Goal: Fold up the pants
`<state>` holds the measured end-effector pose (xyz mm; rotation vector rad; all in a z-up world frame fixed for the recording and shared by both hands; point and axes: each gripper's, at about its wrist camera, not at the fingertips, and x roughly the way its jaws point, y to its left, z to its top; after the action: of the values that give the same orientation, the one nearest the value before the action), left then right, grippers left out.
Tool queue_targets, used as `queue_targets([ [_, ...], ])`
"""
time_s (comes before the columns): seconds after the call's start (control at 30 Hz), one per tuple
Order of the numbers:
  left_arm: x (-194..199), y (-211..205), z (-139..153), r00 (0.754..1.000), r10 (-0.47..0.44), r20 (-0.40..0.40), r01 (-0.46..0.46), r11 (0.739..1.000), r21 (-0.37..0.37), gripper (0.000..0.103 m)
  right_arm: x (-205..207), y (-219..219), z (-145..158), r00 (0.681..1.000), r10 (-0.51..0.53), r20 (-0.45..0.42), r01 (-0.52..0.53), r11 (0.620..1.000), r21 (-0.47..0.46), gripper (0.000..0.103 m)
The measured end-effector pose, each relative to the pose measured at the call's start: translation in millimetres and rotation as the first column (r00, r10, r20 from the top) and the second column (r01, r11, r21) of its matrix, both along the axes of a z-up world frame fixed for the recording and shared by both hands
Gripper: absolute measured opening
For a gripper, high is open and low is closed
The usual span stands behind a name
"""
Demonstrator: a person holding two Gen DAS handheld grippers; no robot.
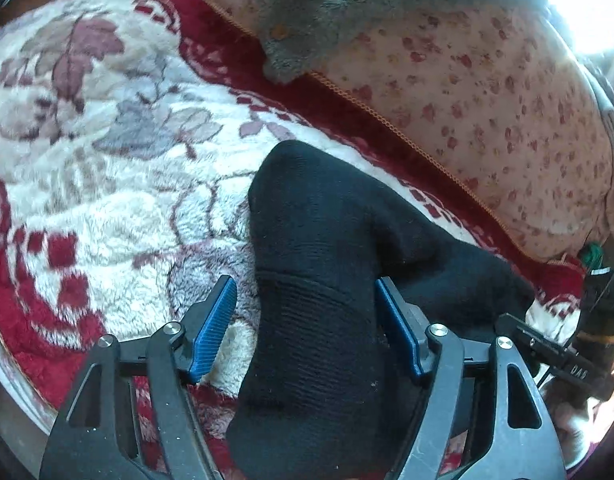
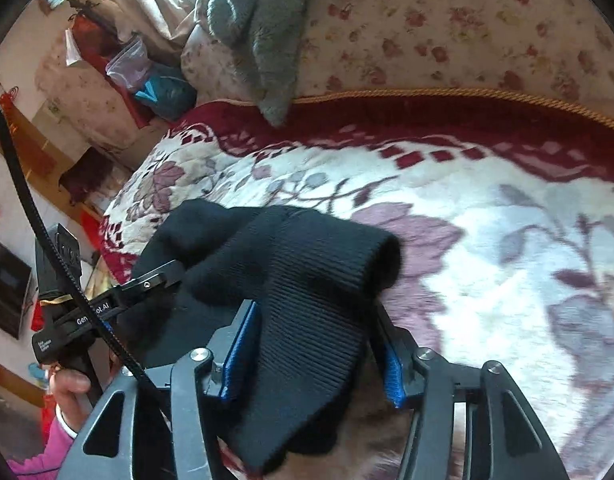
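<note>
Straddling pants | left claw spread | right claw spread

A fleecy red-and-white flowered blanket fills the left and centre. A rose-print quilt lies along the top, with a grey plush cloth draped over its edge.

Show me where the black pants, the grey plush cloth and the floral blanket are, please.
black pants (image 2: 307,320): right wrist view, on the ribbed band.
grey plush cloth (image 2: 263,36): right wrist view, on its middle.
floral blanket (image 1: 107,140): left wrist view, on the white flowered part.
</note>
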<state>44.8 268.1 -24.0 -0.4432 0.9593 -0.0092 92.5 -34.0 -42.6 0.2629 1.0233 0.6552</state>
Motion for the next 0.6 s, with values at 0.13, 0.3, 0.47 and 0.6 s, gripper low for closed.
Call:
queue_targets([
  [0.13,-7.4,-8.8,12.5,1.0,0.024,0.012,-0.025,0.994,0.11,0.071,-6.6,-5.8,12.8,0.999,-0.013,0.037,0.015,0.998,-0.053,0.056],
  [0.3,-22.3,-18.8,33.5,0.996,0.054,0.07,-0.067,0.977,0.203,0.071,-20.3,-12.5,40.8,0.991,-0.04,0.125,0.05,0.996,-0.079,0.056],
  [0.47,-35.2,-29.6,50.6,0.99,0.068,0.123,-0.099,0.959,0.265,0.071,-36.1,1.9,65.1,0.978,-0.014,0.209,0.042,0.99,-0.133,0.057],
  [0.6,-45.4,-41.7,59.7,0.985,0.068,0.156,-0.116,0.941,0.318,0.071,-47.8,22.5,71.5,0.967,0.011,0.255,0.034,0.985,-0.172,0.057],
])
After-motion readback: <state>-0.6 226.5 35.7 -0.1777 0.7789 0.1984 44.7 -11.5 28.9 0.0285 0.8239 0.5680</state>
